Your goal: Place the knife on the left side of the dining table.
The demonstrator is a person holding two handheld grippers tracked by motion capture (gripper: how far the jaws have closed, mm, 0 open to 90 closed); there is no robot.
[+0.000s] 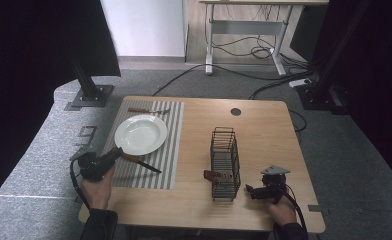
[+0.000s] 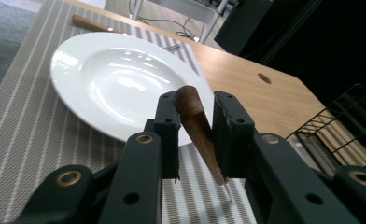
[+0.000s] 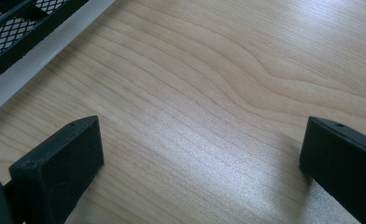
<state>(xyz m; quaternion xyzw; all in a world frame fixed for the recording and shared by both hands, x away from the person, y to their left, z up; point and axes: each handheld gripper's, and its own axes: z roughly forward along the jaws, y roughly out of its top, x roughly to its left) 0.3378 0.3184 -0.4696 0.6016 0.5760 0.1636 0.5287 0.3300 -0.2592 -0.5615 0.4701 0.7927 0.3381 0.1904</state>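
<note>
Left gripper view, knife (image 2: 197, 128) with a wooden handle clamped between the jaws of the left gripper (image 2: 195, 123), just over the striped mat (image 2: 27, 126) beside the white plate (image 2: 111, 79), right gripper (image 3: 200, 158) spread wide over bare tabletop (image 3: 218, 84) near the wire rack (image 1: 225, 162).

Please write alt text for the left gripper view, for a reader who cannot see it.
The left gripper has the wooden handle of a knife between its two black jaws, above a striped placemat. Behind it is a white plate, with a fork beyond.
</note>
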